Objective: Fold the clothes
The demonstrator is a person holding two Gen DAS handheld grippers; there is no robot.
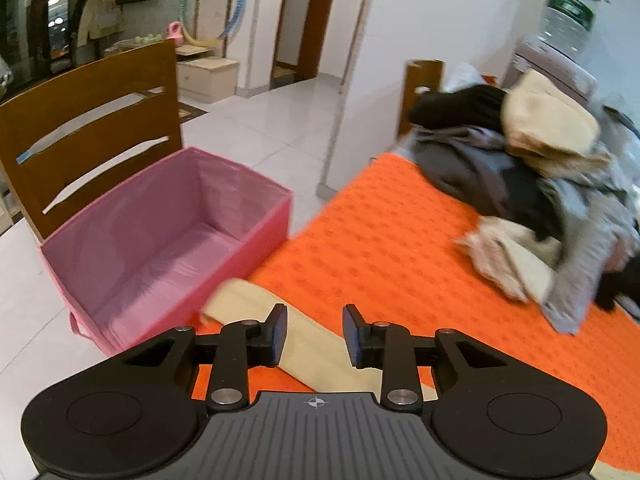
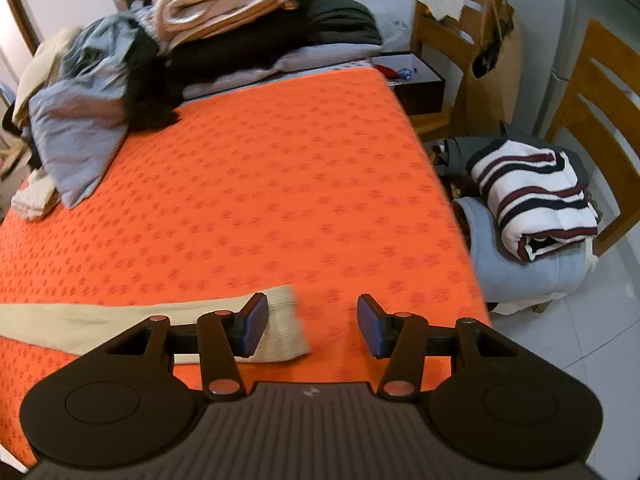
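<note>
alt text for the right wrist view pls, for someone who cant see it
The open right gripper hovers over the end of a beige garment lying flat on an orange tablecloth. A pile of clothes sits at the far side, and a striped sweater rests on a chair to the right.

A home: wooden chairs [image 1: 92,120], clothes pile [image 2: 120,60], hula hoop [image 1: 212,4] (by the doorway)

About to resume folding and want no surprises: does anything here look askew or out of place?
The beige garment hangs off the orange cloth's edge toward the pink bin. The unfolded pile slumps at the far side.
</note>
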